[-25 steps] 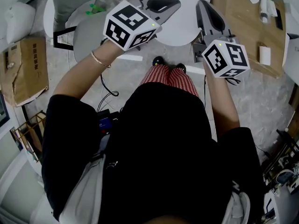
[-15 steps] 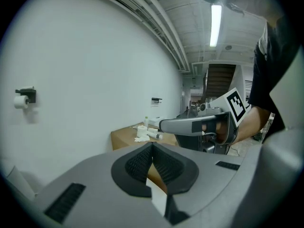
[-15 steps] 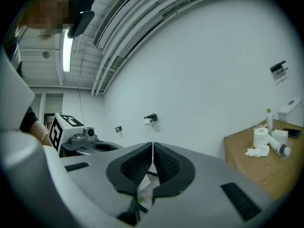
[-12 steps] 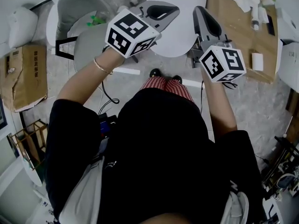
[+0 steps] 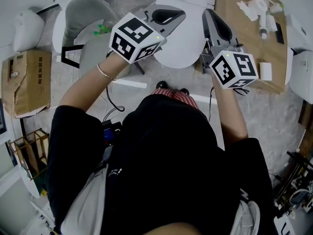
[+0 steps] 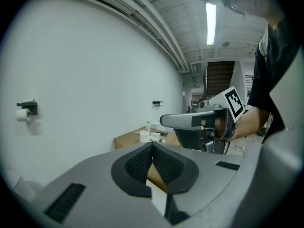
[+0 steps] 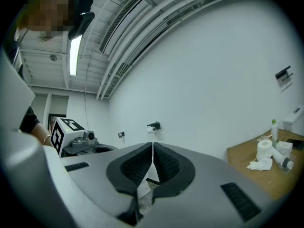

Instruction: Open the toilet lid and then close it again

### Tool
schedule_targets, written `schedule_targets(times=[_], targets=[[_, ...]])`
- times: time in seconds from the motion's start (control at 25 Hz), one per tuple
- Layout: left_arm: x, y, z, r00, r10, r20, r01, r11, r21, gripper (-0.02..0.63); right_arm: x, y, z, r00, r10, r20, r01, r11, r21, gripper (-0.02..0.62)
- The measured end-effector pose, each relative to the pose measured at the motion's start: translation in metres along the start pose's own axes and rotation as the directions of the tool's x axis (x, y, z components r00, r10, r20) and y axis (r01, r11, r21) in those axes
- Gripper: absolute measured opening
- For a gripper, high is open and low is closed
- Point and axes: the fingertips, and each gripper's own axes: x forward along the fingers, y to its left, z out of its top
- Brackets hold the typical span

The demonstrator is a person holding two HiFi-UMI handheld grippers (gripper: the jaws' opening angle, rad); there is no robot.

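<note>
Toilet lid (image 5: 188, 40) lies down, white, in front of us. Our two grippers hover over it, left gripper (image 6: 152, 145) and right gripper (image 7: 152, 146), each with jaws pressed together on nothing. One cardboard box (image 5: 25, 80) sits far left.

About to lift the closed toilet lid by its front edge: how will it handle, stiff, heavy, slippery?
The toilet lid looks like smooth white moulded plastic, so probably stiff and fairly light, but slippery at its rounded rim. It lies flat, so it will likely swing up about its rear edge, not lift free.
</note>
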Motion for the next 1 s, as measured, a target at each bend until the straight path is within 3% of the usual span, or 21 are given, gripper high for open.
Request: schedule_targets(times=[0.4,1.0], targets=[[0.000,-0.014,0.005,1.000,0.013,-0.010,-0.013,1.000,0.015,0.003,-0.017,-0.002,0.016,0.999,0.024,0.048,-0.025,1.000,0.009,0.021],[0.008,-0.022,0.043,0.987,0.074,0.143,-0.073,0.997,-0.013,0.003,-0.043,-0.013,0.043,0.999,0.036,0.039,-0.034,0.998,-0.055,0.021]])
